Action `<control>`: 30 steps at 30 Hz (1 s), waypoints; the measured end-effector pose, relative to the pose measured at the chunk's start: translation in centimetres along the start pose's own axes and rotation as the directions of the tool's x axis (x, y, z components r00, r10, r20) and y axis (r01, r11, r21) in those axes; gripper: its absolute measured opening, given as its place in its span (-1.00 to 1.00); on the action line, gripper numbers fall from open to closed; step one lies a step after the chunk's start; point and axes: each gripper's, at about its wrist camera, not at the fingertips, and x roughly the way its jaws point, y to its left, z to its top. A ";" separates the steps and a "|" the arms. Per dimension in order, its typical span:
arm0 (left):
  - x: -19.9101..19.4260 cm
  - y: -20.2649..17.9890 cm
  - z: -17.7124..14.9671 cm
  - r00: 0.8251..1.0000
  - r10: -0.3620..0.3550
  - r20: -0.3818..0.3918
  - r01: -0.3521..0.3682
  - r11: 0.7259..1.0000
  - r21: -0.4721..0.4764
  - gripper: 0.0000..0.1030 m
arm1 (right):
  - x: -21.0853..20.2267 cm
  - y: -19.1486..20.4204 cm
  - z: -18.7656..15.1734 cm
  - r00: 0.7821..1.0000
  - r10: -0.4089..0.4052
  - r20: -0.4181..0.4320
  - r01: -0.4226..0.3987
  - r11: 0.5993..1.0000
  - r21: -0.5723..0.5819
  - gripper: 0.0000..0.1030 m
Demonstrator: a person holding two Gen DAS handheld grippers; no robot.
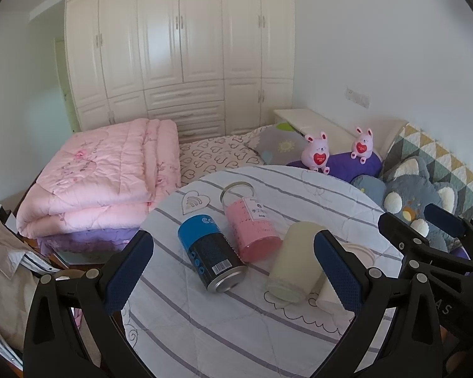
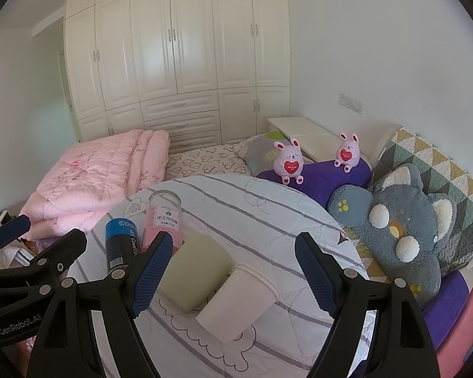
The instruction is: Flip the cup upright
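Left gripper (image 1: 233,271): fingers (image 1: 127,274) wide apart, holding nothing, hovering over the near edge of the desk with the can between them in view.

Right gripper (image 2: 236,278): fingers (image 2: 153,271) wide apart, empty, framing the two cups at the near edge.

White cup (image 2: 238,302): lying on its side near the near edge, closed base toward the camera, mouth pointing away and touching the frosted cup; mostly hidden in the left view.

Frosted cup (image 1: 294,261): also on its side, just left of the white cup, pale and translucent.

Can (image 1: 209,255): blue and black, lying flat toward the left edge, touching the jar.

Jar (image 1: 249,220): clear with pink contents and a label, lying flat, mouth toward the far edge.

Desk (image 1: 236,330): round, covered by a striped quilted cloth with cartoon clouds.

Beyond: folded pink quilt (image 1: 101,182), two pink bunnies (image 1: 318,154), grey plush (image 2: 403,230), wardrobe (image 1: 179,47).

Risk, target: two cups lie toppled; which one is meant cannot be told, so the wrong one may be taken.

Risk, rolling: round bodies on soft cloth likely roll off when nudged by one finger.

Risk, crowding: cups touch, so closing on one may shove the other toward the edge.

Risk, grip: thin wall may buckle or slip under a hard squeeze.
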 end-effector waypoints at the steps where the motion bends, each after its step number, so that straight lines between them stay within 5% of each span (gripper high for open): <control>1: 0.0 0.0 0.0 1.000 -0.001 -0.002 0.001 1.000 0.001 1.00 | 0.0 0.0 0.0 1.000 0.000 0.000 0.000 1.000 0.000 0.58; 12: 1.9 1.3 0.8 0.999 0.010 -0.032 -0.011 0.999 -0.039 1.00 | 1.7 0.3 0.5 1.000 -0.003 -0.024 0.003 1.000 -0.007 0.58; 24: 2.5 3.9 1.2 0.985 0.069 0.157 -0.042 0.984 -0.173 1.00 | 2.9 1.9 2.1 0.994 0.015 0.110 -0.007 0.997 -0.071 0.58; 30: 5.3 4.6 1.0 0.996 0.062 0.068 -0.049 0.984 -0.170 1.00 | 4.7 2.6 2.6 0.994 0.018 0.108 -0.007 0.995 -0.104 0.58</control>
